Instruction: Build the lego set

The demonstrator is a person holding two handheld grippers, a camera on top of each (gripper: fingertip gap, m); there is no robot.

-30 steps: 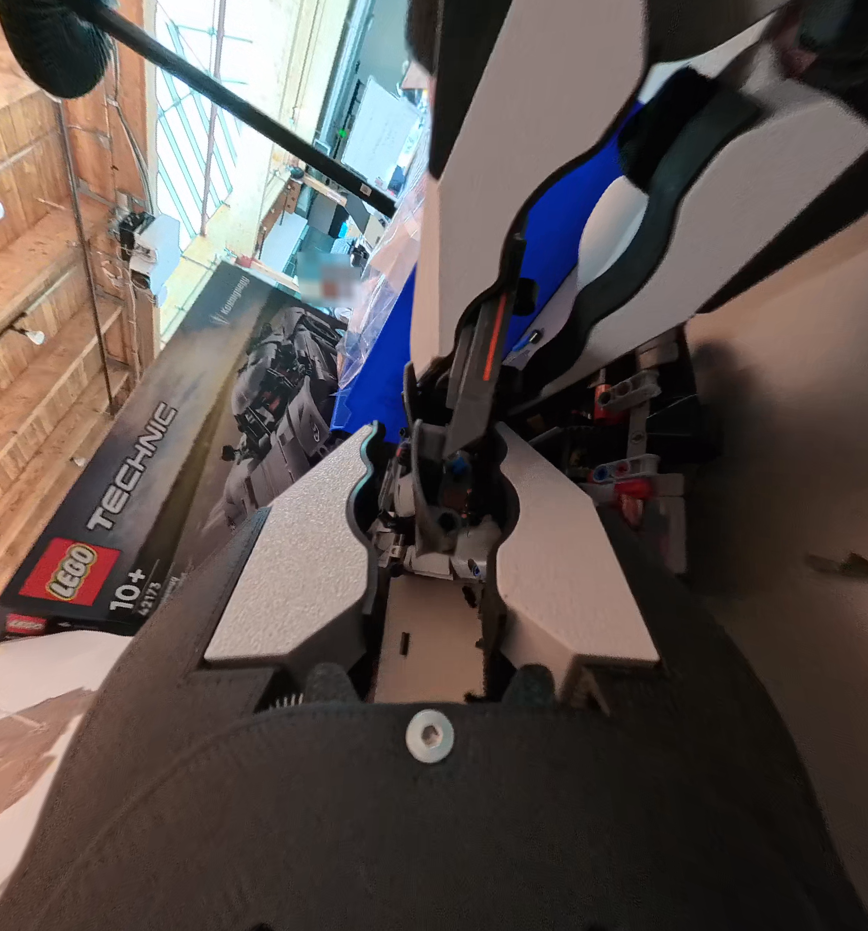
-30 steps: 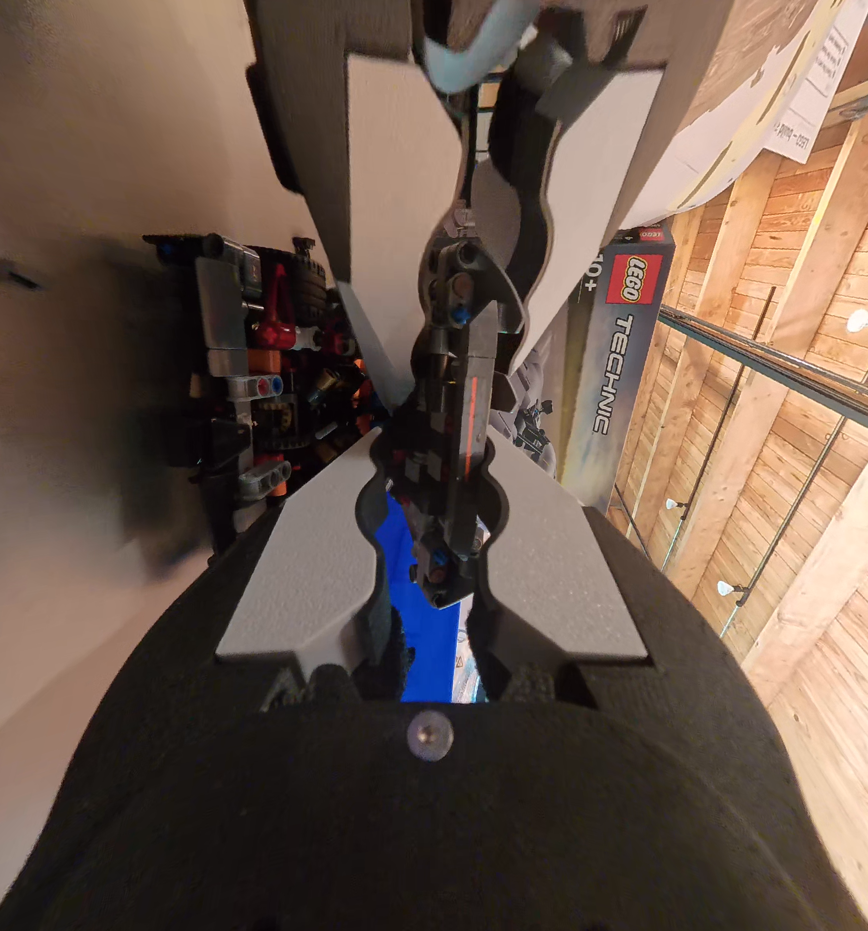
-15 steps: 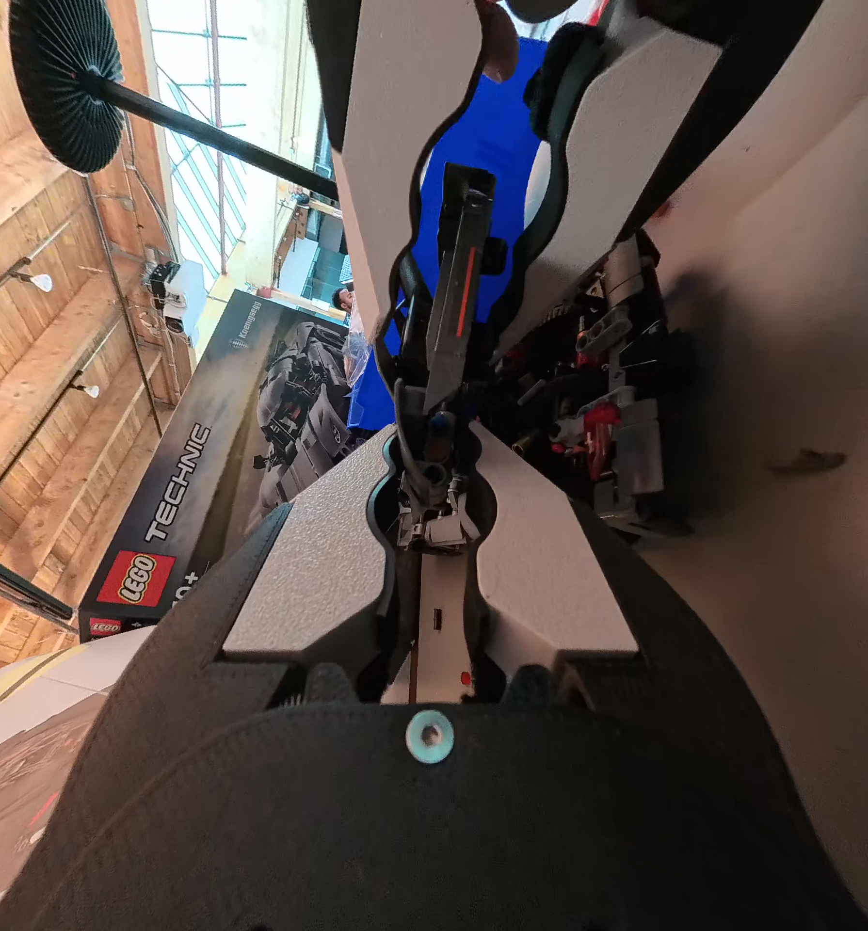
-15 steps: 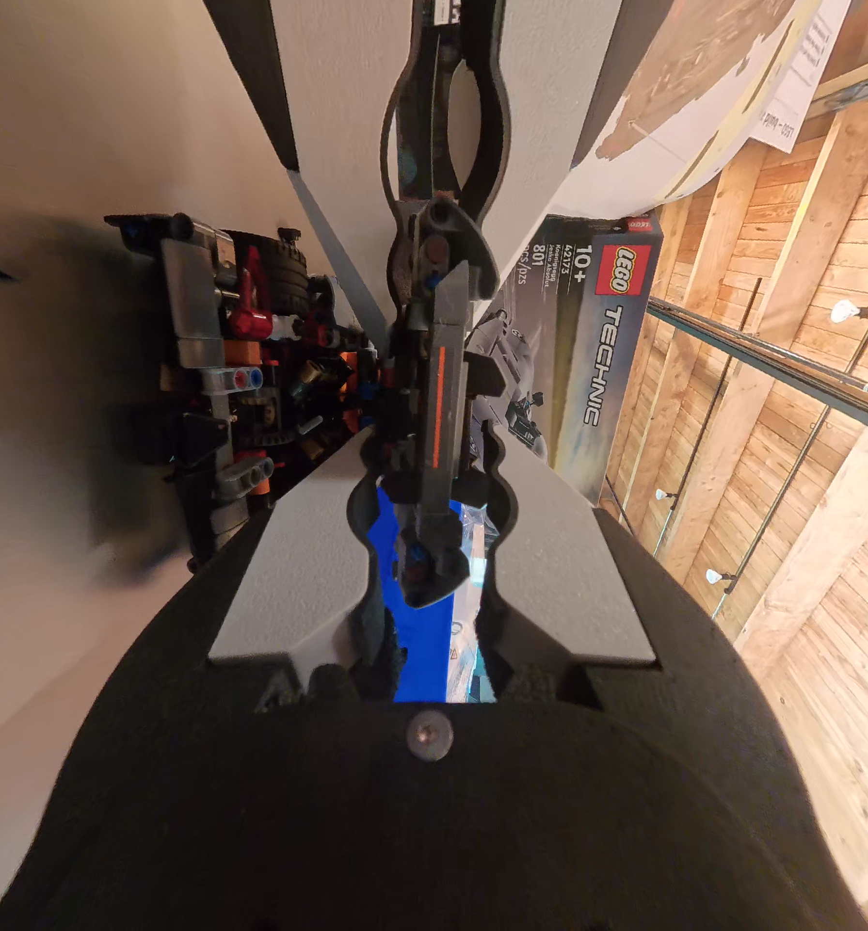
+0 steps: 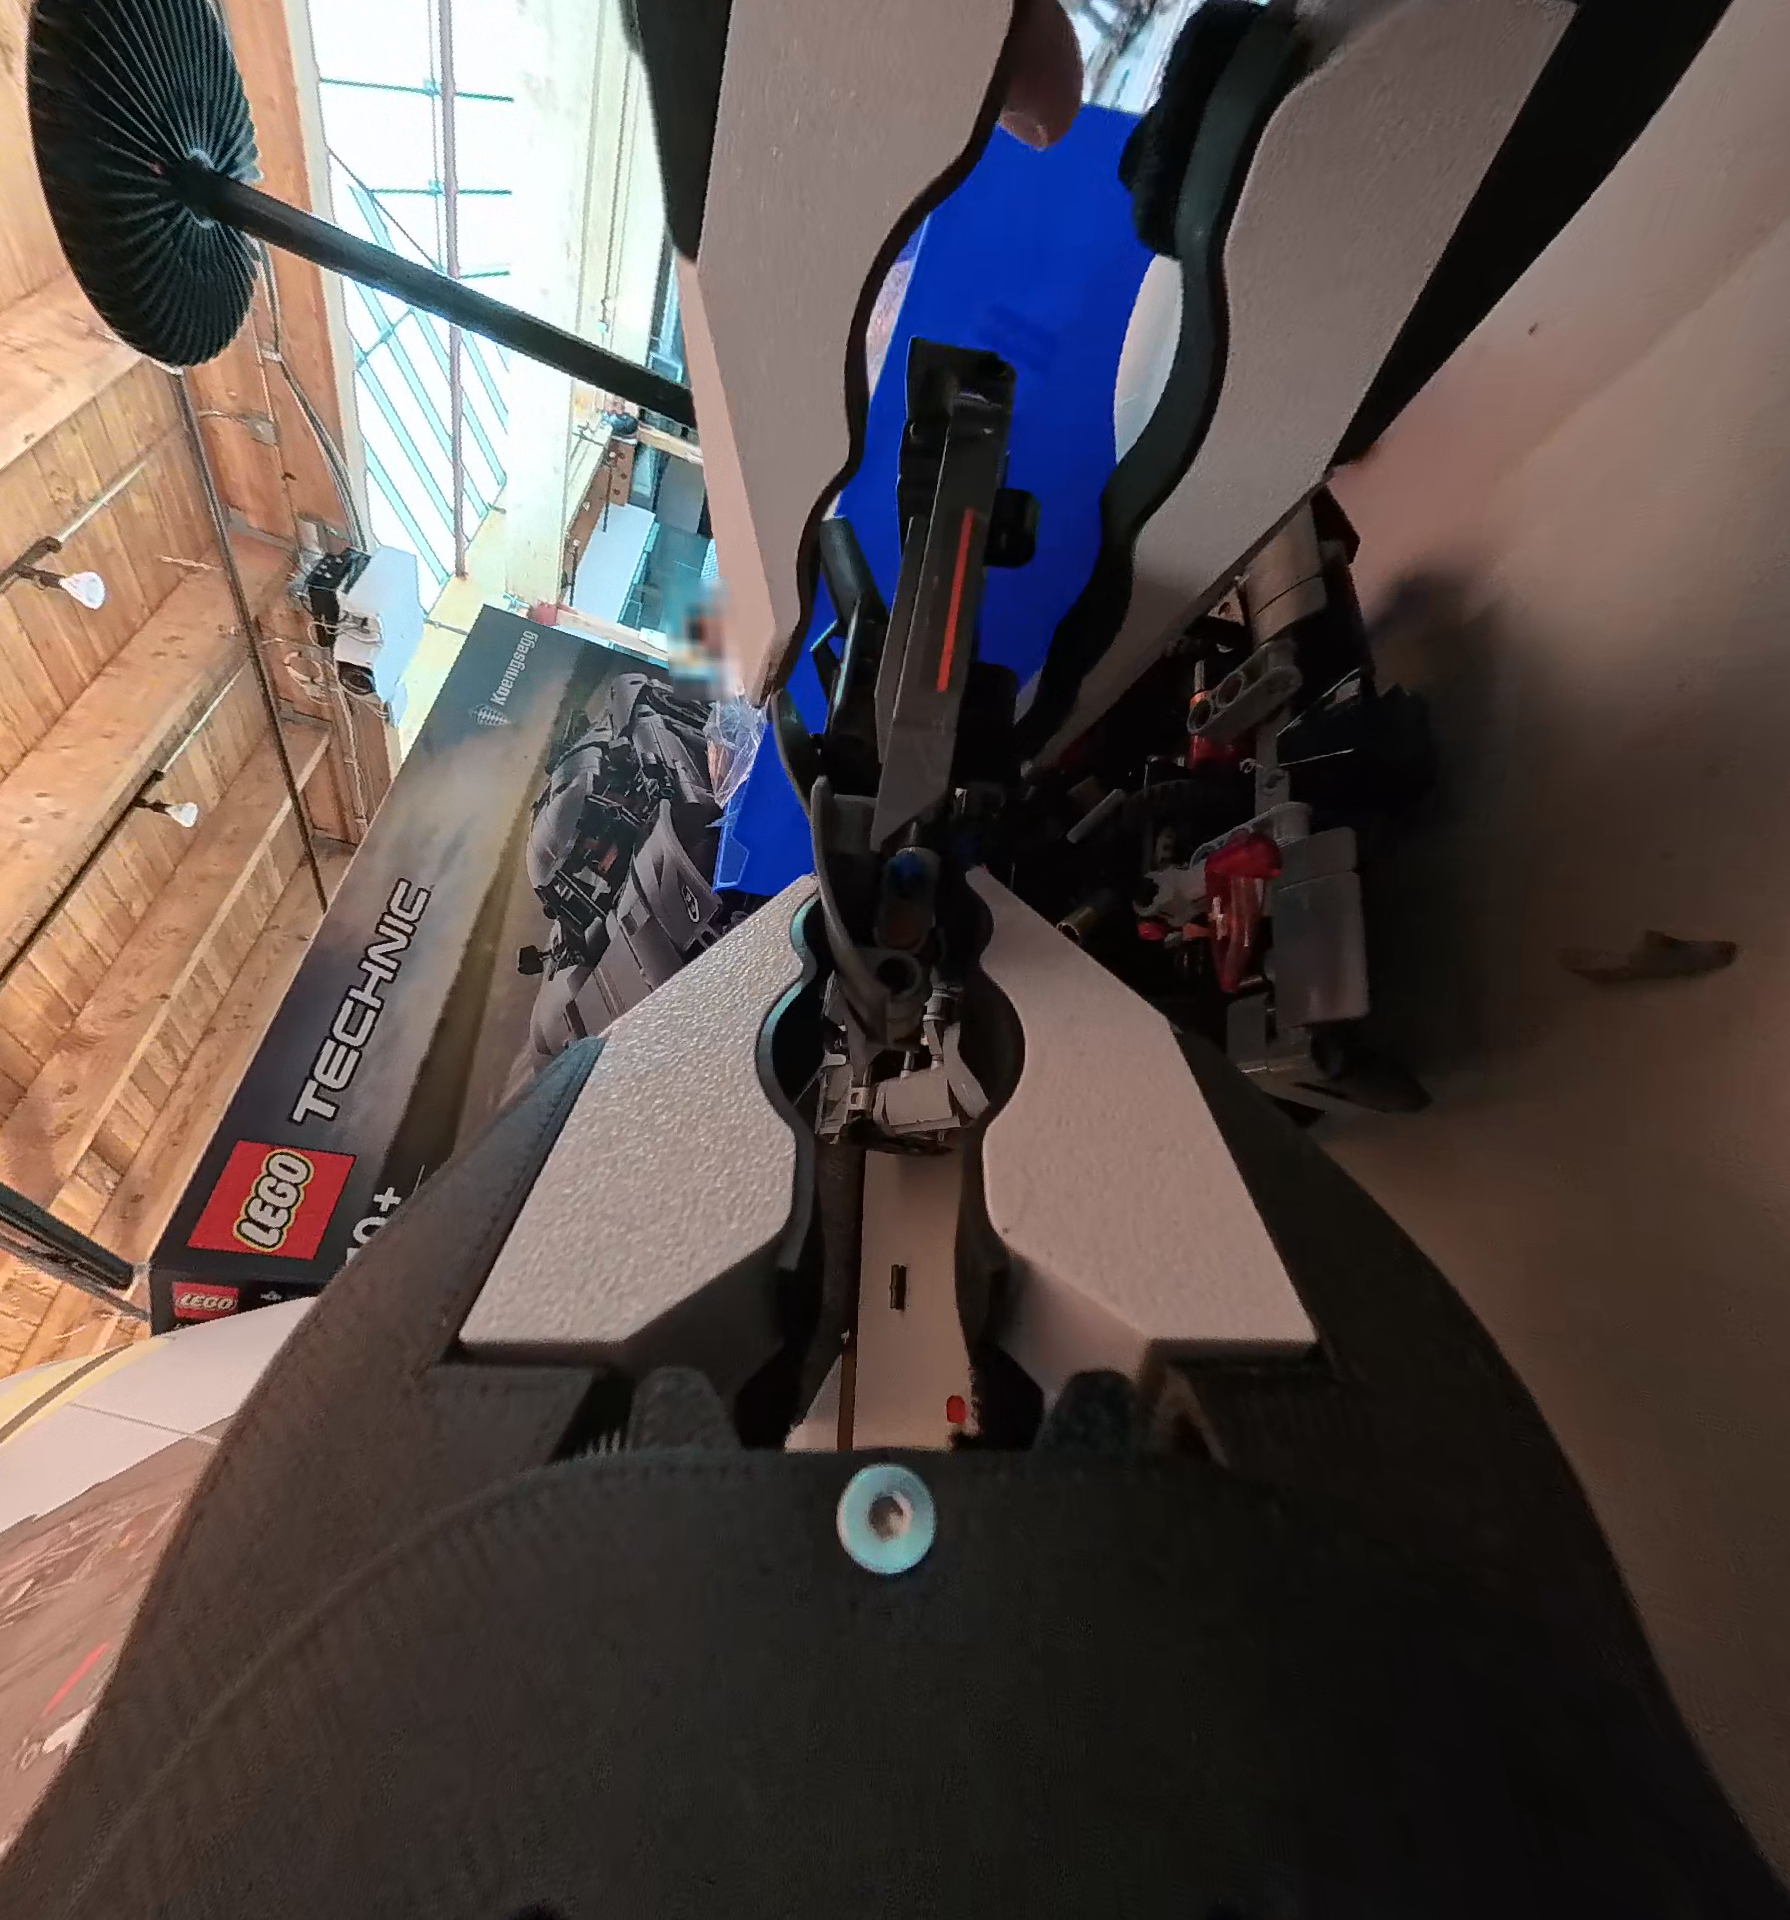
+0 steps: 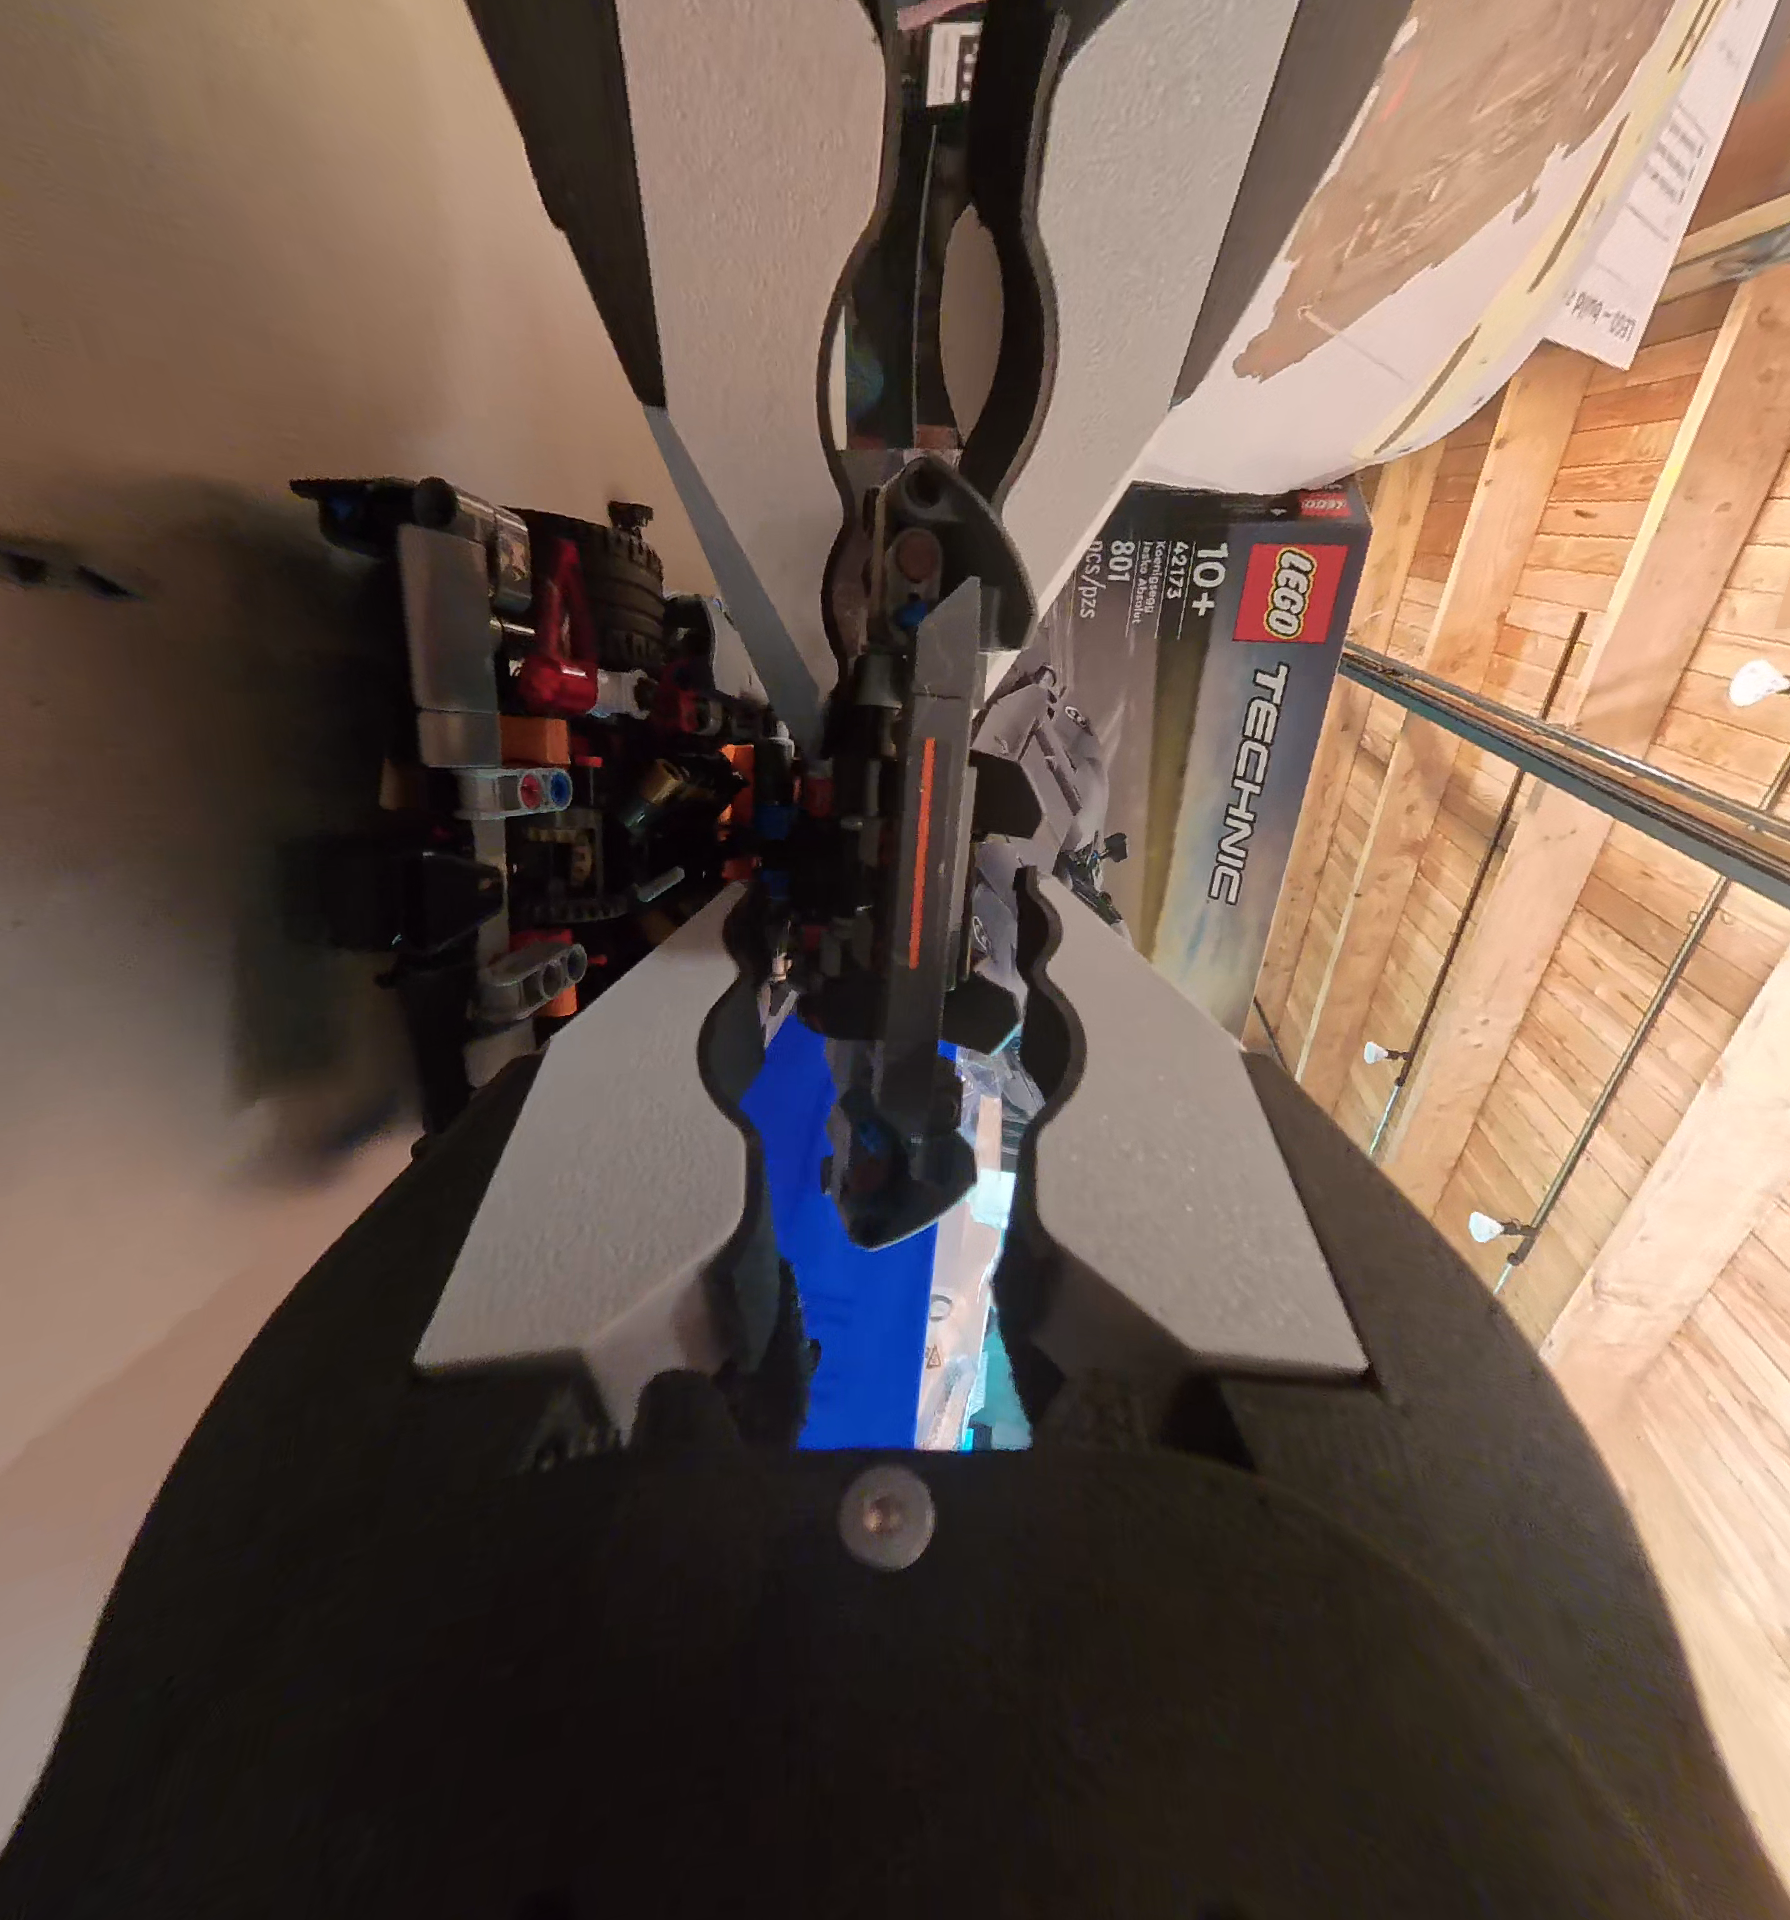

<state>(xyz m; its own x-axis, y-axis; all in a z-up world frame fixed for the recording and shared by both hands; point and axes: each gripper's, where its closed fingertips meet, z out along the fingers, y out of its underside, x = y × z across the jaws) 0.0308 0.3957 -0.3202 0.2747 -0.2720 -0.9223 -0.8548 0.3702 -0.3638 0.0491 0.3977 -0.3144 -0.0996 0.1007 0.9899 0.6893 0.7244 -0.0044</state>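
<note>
A long dark grey lego sub-assembly with an orange stripe [image 5: 938, 665] is held in the air between my two grippers, which face each other. My left gripper [image 5: 891, 935] is shut on its light grey end. My right gripper [image 6: 880, 904] is shut on the other end of the sub-assembly [image 6: 912, 831]. The right gripper also shows at the top of the left wrist view [image 5: 906, 707], and the left gripper at the top of the right wrist view [image 6: 917, 623]. The partly built car chassis [image 5: 1265, 883] [image 6: 517, 748] lies on the table beside them.
The pale table [image 5: 1649, 520] [image 6: 195, 260] carries a small dark loose piece [image 5: 1649, 951] [image 6: 29, 561]. The lego box [image 5: 403, 987] [image 6: 1234, 727] stands behind. A blue surface [image 5: 1026, 260] [image 6: 829, 1247] and clear plastic bags lie beyond the grippers. My two grippers' fingertips are within a few centimetres of each other.
Both grippers have turned and lined up nose to nose with the sub-assembly straight between them. The chassis has shifted in both views. Both grips are unchanged.
</note>
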